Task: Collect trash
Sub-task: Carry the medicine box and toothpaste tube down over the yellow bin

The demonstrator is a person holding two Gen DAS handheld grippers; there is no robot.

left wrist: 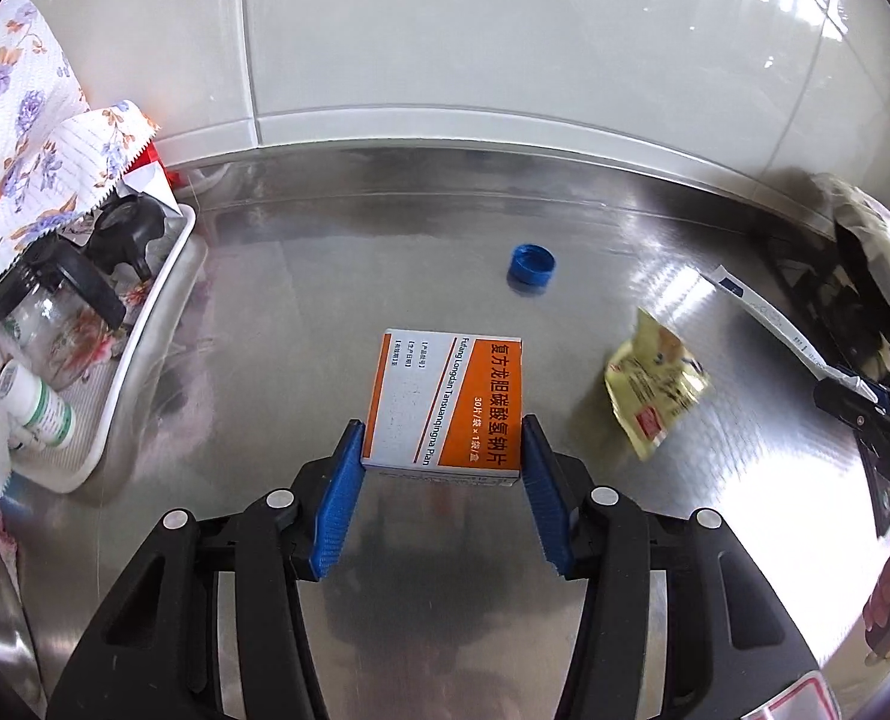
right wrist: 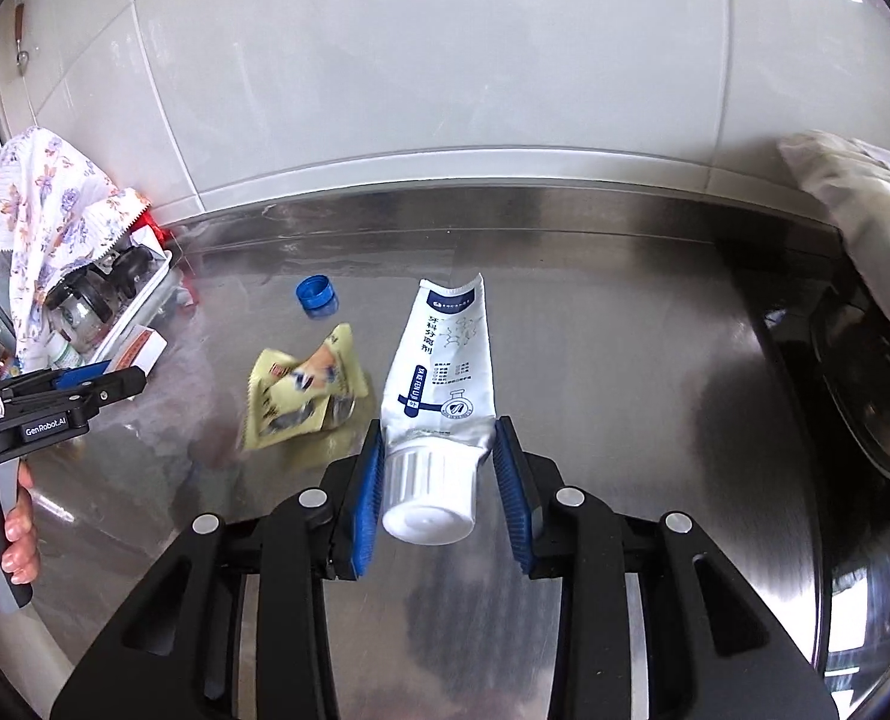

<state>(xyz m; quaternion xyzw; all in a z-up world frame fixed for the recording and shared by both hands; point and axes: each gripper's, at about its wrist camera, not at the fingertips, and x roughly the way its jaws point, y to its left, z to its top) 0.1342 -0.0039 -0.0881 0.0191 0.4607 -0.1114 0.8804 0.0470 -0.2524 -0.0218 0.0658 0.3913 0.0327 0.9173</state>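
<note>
Trash in both hands right now. My left gripper (left wrist: 442, 456) has its blue pads pressed against the two sides of the orange-and-white medicine box (left wrist: 448, 402), clamped on its near end, with the far end pointing toward the tiled wall. My right gripper (right wrist: 436, 477) is closed around the white tube (right wrist: 445, 360), pinching it at the shoulder just above the ribbed cap, the flattened body stretching away from me. Whether either item is lifted clear of the steel counter (left wrist: 715, 510) or still resting on it, I cannot tell from these angles.

Left to gather, as far as I can see: the crumpled yellow wrapper (right wrist: 304, 390) lying just beside the tube on its left, and the blue bottle cap (right wrist: 317, 295) farther back, near the wall. Neither is touched yet.

No bin or bag shows in either view, so I judge the job is at an early-to-middle stage: two pieces gripped, none visibly deposited, two loose.

Off to the left sits a white tray (left wrist: 145, 324) with a glass jar and a small bottle under a floral cloth (left wrist: 19, 138); I read those as kept things, not trash. A dark stove edge (right wrist: 853, 360) lies at the right.
</note>
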